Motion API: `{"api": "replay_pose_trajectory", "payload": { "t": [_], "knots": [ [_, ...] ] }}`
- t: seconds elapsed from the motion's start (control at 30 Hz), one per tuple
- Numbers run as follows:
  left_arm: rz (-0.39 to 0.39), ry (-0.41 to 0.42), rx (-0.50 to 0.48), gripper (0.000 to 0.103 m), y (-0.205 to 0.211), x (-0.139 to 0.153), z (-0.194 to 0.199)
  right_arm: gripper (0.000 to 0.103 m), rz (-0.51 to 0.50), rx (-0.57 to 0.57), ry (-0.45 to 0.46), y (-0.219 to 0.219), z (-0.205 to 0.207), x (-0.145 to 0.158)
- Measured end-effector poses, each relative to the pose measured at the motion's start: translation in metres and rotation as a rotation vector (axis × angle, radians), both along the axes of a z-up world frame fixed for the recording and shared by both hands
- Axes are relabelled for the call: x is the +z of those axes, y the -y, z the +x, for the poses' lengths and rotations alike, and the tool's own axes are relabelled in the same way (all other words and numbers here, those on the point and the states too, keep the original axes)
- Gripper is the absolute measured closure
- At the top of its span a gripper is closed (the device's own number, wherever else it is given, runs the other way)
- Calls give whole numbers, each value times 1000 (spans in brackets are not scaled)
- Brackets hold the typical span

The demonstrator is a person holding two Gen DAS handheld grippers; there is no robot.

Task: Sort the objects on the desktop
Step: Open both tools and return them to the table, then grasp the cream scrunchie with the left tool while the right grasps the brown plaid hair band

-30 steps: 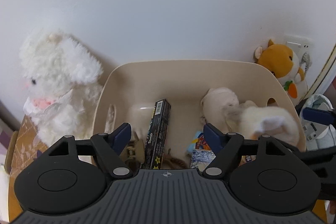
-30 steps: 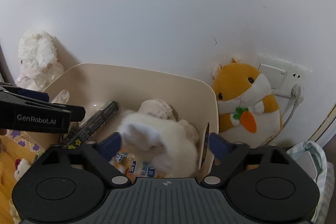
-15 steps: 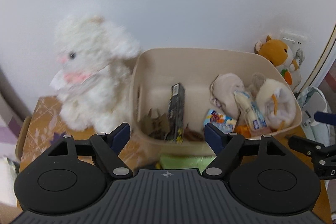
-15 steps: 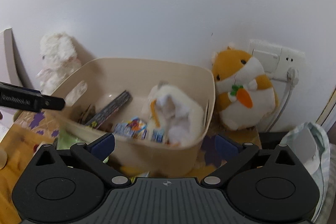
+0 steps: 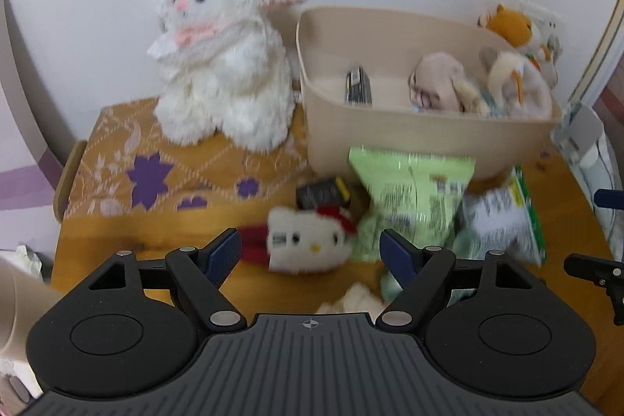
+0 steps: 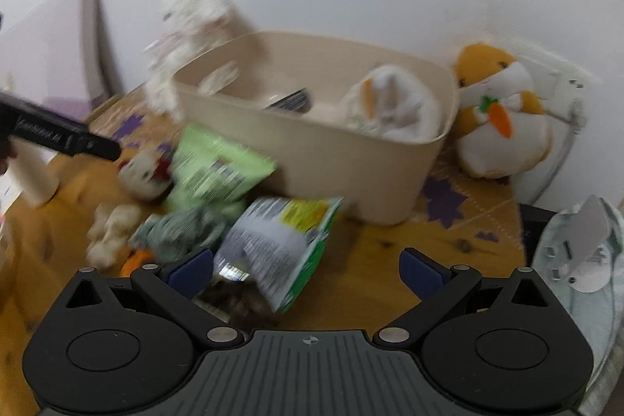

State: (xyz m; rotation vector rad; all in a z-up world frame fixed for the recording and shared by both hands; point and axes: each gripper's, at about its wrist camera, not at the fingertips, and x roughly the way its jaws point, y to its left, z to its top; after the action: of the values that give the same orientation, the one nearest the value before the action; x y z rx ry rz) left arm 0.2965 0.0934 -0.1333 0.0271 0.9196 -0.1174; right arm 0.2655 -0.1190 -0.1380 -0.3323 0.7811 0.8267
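Note:
A beige bin (image 5: pixel 390 127) stands at the back of the wooden table and holds a dark box (image 5: pixel 358 86) and small plush toys (image 5: pixel 436 82); it also shows in the right wrist view (image 6: pixel 351 174). In front of it lie a Hello Kitty plush (image 5: pixel 308 244), a green snack bag (image 5: pixel 409 190) and a second green-edged bag (image 6: pixel 280 240). My left gripper (image 5: pixel 310 252) is open and empty, just above the Hello Kitty plush. My right gripper (image 6: pixel 306 269) is open and empty, over the second bag.
A big white plush lamb (image 5: pixel 222 45) sits left of the bin on a patterned cloth (image 5: pixel 148 174). An orange hamster plush (image 6: pixel 503 112) sits right of the bin by a wall socket. A small cream plush (image 6: pixel 111 232) and grey-green cloth (image 6: pixel 179 232) lie at front left.
Both grippers have pulled back and down from above the bin to the table in front of it. A white plush was let go into the bin. Both stay open.

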Motion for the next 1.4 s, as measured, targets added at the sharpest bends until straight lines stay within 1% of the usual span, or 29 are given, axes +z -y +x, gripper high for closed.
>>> {"api": "replay_pose_trajectory", "payload": {
  "t": [0.1, 0.27, 0.43, 0.57, 0.7, 0.8, 0.9, 0.97, 1.0, 1.03, 1.07, 1.1, 1.13, 1.17, 1.3, 1.37, 1.4],
  "knots": [
    [-6, -30, -23, 24, -3, -8, -9, 0, -18, 92, 0, -4, -15, -6],
    [12, -78, -68, 24, -1, -24, -24, 1, -76, 272, 55, -17, -43, -14],
    [24, -124, -114, 24, 2, -39, -33, 8, -131, 422, 93, -37, -59, -23],
    [41, -145, -147, 24, 6, -49, -34, 10, -165, 466, 109, -50, -59, -30],
    [30, -157, -150, 24, 8, -57, -28, 13, -204, 487, 102, -61, -55, -40],
    [20, -160, -145, 24, 10, -63, -23, 17, -225, 496, 89, -66, -51, -47],
    [14, -158, -148, 24, 14, -68, -20, 24, -249, 496, 71, -71, -48, -54],
    [14, -158, -159, 24, 16, -71, -19, 26, -253, 489, 69, -72, -46, -56],
    [18, -157, -163, 25, 17, -72, -19, 28, -250, 482, 67, -71, -46, -58],
    [19, -154, -168, 29, 18, -74, -19, 30, -249, 477, 63, -71, -44, -58],
    [18, -154, -175, 32, 19, -75, -19, 34, -248, 472, 59, -71, -43, -59],
    [17, -159, -180, 37, 19, -77, -18, 39, -250, 469, 59, -72, -42, -59],
    [17, -164, -184, 41, 19, -78, -18, 42, -253, 465, 60, -72, -41, -59],
    [20, -167, -185, 42, 19, -80, -18, 46, -257, 460, 60, -72, -40, -60],
    [39, -147, -196, 48, 20, -82, -19, 50, -261, 453, 61, -72, -40, -60],
    [44, -142, -197, 56, 21, -82, -20, 51, -262, 461, 66, -71, -39, -60],
    [49, -140, -198, 63, 22, -82, -20, 54, -264, 464, 70, -72, -40, -60]
  ]
}}
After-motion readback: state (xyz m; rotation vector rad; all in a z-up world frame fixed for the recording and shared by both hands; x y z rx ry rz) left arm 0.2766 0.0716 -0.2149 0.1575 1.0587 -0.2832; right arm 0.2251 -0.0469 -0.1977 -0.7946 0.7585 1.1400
